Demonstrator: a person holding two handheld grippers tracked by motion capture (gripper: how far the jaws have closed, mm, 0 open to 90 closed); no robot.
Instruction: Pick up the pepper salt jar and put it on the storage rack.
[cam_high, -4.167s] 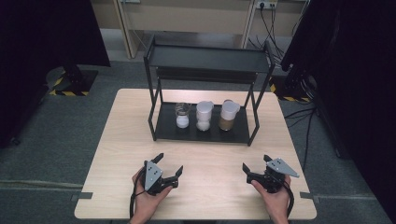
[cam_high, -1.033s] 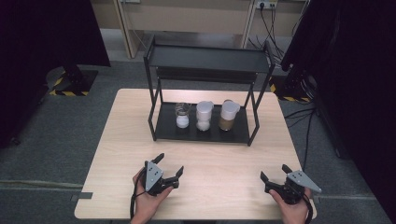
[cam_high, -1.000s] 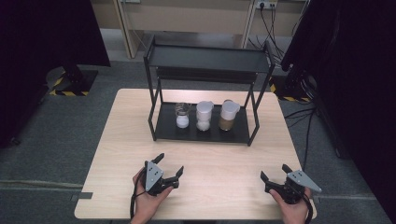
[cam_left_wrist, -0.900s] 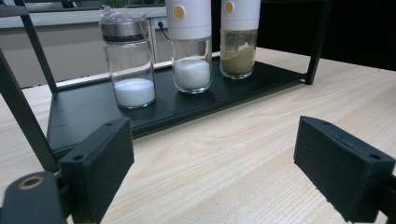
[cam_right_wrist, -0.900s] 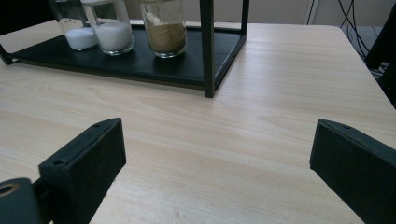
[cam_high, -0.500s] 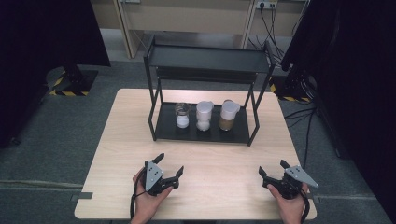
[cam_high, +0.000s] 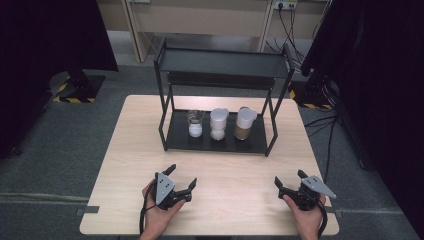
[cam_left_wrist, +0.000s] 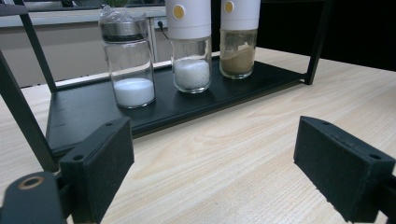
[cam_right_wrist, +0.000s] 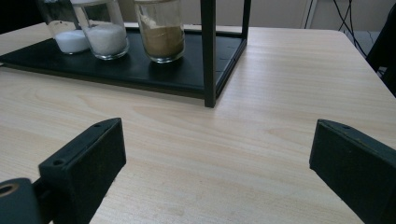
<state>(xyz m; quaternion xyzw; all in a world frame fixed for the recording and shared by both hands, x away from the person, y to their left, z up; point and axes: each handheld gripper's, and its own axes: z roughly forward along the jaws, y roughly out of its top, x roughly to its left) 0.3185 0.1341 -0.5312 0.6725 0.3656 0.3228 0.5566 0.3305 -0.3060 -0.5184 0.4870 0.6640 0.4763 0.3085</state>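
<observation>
Left gripper (cam_high: 182, 181) spread wide, low at the bench's (cam_high: 240, 175) near edge, right gripper (cam_high: 290, 181) spread too, near the right corner, three jars (cam_high: 217, 124) upright on the rack's (cam_high: 180, 136) bottom shelf, well apart from both

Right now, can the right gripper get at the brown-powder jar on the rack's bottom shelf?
Probably yes. The right gripper is open, with bare table between it and the rack. The brown-powder jar stands at the shelf's right end, but the front-right post stands close by, so approach from the open front.
</observation>
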